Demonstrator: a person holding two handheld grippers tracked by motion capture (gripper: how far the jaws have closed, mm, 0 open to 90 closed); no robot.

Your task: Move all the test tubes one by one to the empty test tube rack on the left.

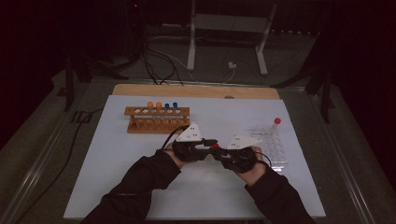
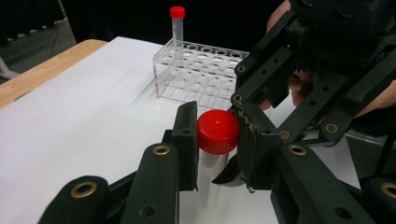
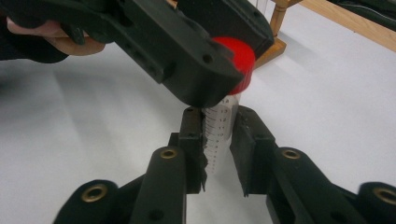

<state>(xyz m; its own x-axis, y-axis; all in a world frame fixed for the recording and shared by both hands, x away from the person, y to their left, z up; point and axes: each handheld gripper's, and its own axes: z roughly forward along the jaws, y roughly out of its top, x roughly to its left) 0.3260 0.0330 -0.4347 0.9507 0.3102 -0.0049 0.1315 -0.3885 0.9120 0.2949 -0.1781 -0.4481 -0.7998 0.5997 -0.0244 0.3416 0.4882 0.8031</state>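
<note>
- My left gripper [image 2: 217,140] has its jaws closed on the tube's red cap [image 2: 217,131].
- My right gripper [image 3: 218,140] clamps the clear tube [image 3: 219,135]; its lower end is hidden.

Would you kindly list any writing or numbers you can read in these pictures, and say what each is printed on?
"13", "12": scale numbers on the clear red-capped tube in the right gripper view; the numbers above and below them are too small or blurred to read.
Nothing else carries readable text.
</note>
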